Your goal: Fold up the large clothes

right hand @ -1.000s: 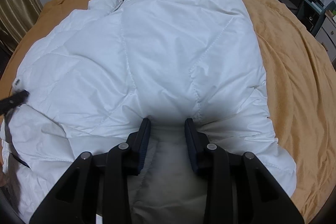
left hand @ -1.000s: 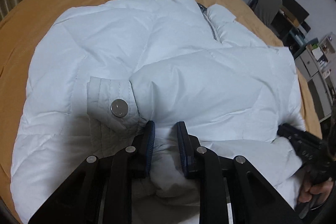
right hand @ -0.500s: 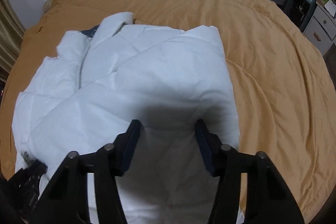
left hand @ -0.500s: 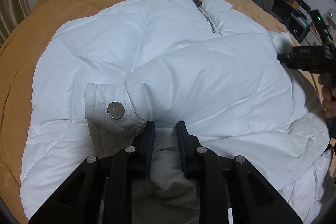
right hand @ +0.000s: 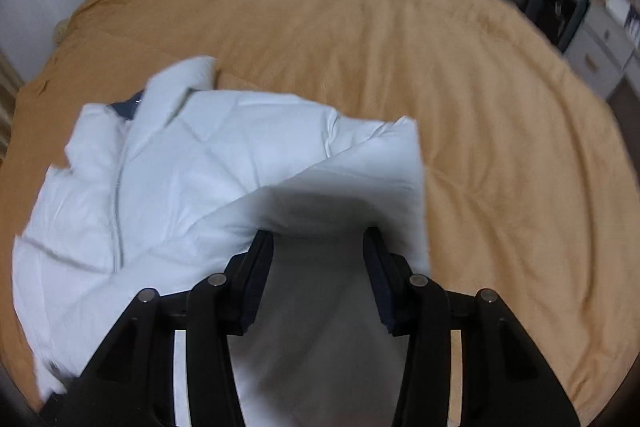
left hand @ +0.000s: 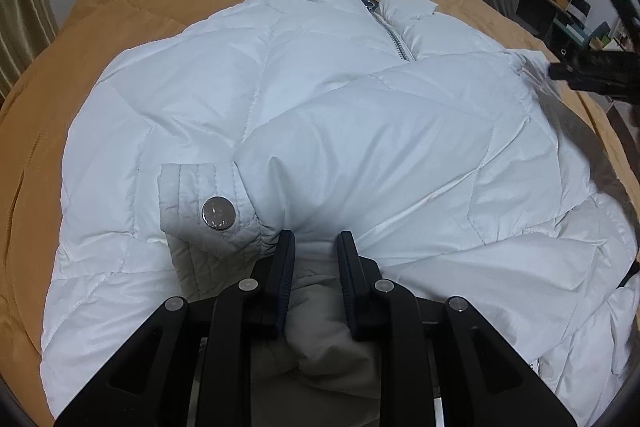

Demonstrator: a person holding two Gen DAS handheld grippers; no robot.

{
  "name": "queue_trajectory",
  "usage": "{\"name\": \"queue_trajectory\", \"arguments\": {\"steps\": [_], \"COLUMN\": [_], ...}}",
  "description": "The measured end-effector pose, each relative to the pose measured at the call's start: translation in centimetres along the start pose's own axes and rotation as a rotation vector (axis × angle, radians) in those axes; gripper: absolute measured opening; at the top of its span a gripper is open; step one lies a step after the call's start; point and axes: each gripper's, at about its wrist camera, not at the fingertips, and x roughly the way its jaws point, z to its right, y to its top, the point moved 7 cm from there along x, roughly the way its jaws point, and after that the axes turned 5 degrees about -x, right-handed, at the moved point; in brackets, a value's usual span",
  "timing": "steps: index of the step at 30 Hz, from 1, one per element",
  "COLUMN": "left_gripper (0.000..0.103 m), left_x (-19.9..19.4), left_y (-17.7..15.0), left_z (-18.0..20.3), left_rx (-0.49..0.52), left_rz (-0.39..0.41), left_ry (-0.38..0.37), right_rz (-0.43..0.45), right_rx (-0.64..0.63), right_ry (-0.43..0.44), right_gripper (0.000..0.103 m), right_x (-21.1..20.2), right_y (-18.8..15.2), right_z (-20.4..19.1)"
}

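We pinch the white puffer jacket's [left hand: 360, 131] hem at six o'clock in our left gripper [left hand: 314, 259] to anchor it, while our right gripper [right hand: 318, 247], jaws half-spread, clasps a thick fold.

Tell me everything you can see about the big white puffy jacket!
The jacket is white, quilted and puffy, lying front up on an orange bedspread. It has a collar, a metal zipper and a dark lining at the neck. One sleeve is folded across the front; its ribbed cuff carries a round silver snap. The left tool pinches a bunch of fabric at the near edge. The right tool has a flap between its fingers.
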Motion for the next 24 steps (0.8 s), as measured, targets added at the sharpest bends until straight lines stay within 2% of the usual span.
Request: {"name": "queue_trajectory", "arguments": {"steps": [3, 5, 9, 14, 16, 19, 21, 24], "left_gripper": [0.022, 0.022, 0.023, 0.024, 0.024, 0.025, 0.025, 0.026], "left_x": [0.0, 0.0, -0.1, -0.2, -0.9, -3.6, -4.9, -3.8], "left_y": [0.0, 0.0, -0.1, -0.1, 0.0, -0.2, -0.7, -2.0], "left_z": [0.0, 0.0, 0.2, 0.1, -0.2, -1.6, -3.0, -5.8], "left_rx": [0.003, 0.003, 0.016, 0.025, 0.017, -0.022, -0.011, 0.018], "left_rz": [0.000, -0.001, -0.004, 0.002, 0.010, 0.043, 0.068, 0.016], "left_ry": [0.004, 0.007, 0.004, -0.005, -0.019, -0.052, -0.020, 0.060], "right_rz": [0.019, -0.024, -0.137, -0.135, -0.139, -0.099, -0.069, -0.111], "right_rx": [-0.113, -0.150, -0.156, -0.083, -0.096, -0.095, -0.114, -0.154], "right_ry": [-0.003, 0.007, 0.038, 0.115, 0.090, 0.059, 0.077, 0.056], "right_gripper": [0.049, 0.049, 0.049, 0.048, 0.048, 0.049, 0.050, 0.050], "right_x": [-4.1, -5.2, -3.7, -1.9, -2.1, -4.4, -6.1, -5.5], "right_y": [-4.3, -8.0, -14.9, -16.0, -15.8, -15.5, -16.2, -17.5], "right_z": [-0.7, -1.1, 0.8, 3.1, 3.0, 2.4, 1.9, 2.1]}}
